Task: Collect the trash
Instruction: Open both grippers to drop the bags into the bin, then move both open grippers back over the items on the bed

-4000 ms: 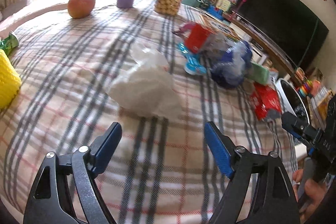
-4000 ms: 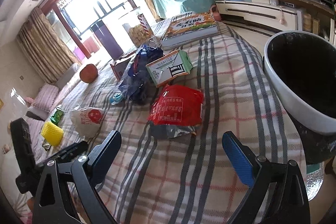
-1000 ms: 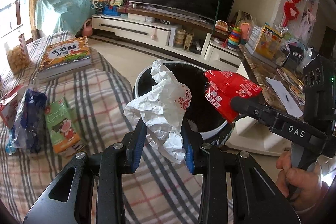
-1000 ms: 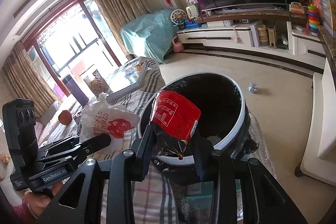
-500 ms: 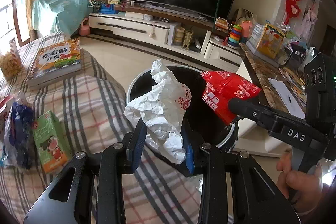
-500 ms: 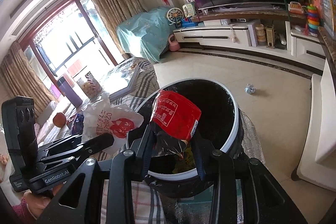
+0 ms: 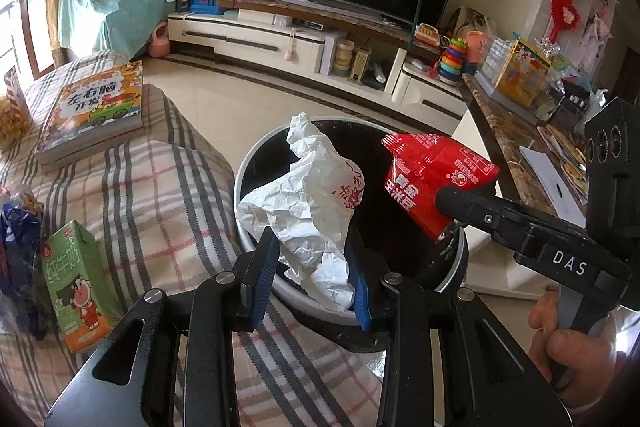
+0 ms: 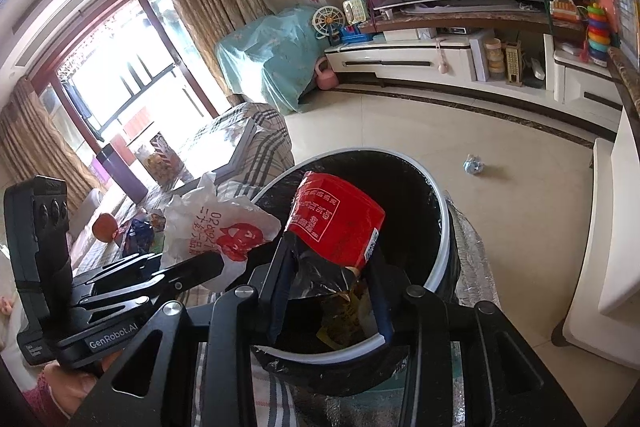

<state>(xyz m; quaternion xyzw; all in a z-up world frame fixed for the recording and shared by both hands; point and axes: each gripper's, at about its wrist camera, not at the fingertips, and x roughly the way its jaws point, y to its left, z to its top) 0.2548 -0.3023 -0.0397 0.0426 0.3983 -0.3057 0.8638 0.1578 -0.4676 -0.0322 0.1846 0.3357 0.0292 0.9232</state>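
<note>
Beside the plaid table [image 7: 152, 187], you hold both catches above the bin [image 7: 256, 163], ready to drop. Your left gripper [image 7: 310, 267] clamps the white bag [image 7: 308, 203]; your right gripper [image 8: 328, 291] clamps the red packet [image 8: 336, 219]

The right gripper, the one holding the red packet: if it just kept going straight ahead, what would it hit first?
Most likely the inside of the black-lined bin. The right gripper points down into its mouth, red packet leading, though depth is hard to judge.

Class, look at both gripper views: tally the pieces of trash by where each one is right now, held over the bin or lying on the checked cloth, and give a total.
Held over the bin: 2, the white crumpled bag in the left gripper and the red wrapper in the right gripper.
Lying on the checked cloth: 2, the green milk carton and the blue wrapper.
Total: 4
</note>
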